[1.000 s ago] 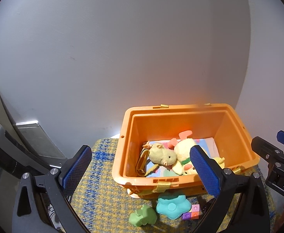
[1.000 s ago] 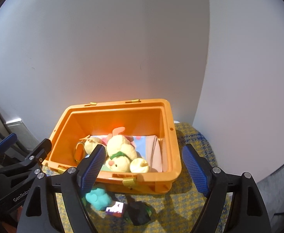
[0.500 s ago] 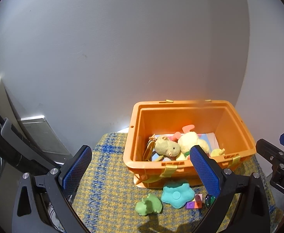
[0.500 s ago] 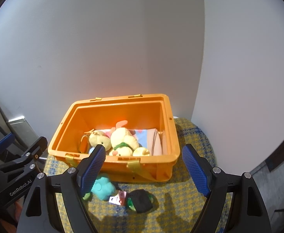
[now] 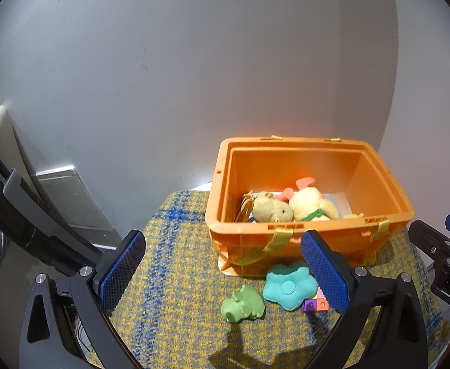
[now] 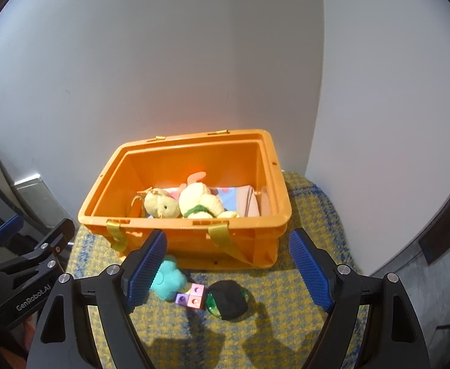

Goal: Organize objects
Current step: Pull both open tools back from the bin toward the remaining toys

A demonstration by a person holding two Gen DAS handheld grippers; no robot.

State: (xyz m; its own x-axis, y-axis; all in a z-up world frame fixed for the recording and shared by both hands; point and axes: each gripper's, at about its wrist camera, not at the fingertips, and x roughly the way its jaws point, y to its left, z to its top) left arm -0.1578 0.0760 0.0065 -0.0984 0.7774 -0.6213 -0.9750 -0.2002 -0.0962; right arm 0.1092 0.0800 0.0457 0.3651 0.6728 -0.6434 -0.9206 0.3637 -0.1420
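**Both claws back off from the bin; floor toys come into reach**

Landmark: orange bin (image 5: 311, 215) against the wall, standing on the yellow-and-blue cloth (image 5: 175, 276).

Change over the last second: both cameras have pulled back and sunk. The bin looked close and was seen from above a second ago; now it sits farther off, and more of the cloth in front of it shows. Nothing in the bin or on the cloth has shifted.

- Left claw (image 5: 223, 269): spread wide, nothing between the pads.
- Right claw (image 6: 228, 269): spread wide, empty, same width as before.
- In the bin: two plush toys (image 6: 182, 204) lying on a flat printed sheet.
- Just in front of the bin, on the cloth: teal star cushion (image 5: 288, 286), green toy (image 5: 242, 304) beside it, purple-and-pink blocks (image 6: 191, 298), and a black-and-green ball (image 6: 228, 299) next to the blocks.

Reading: four loose things remain outside the bin, so sorting is partly done. The retreat seems to line both claws up with that row. Right claw sits nearest the blocks and ball; left nearest the green toy and star.
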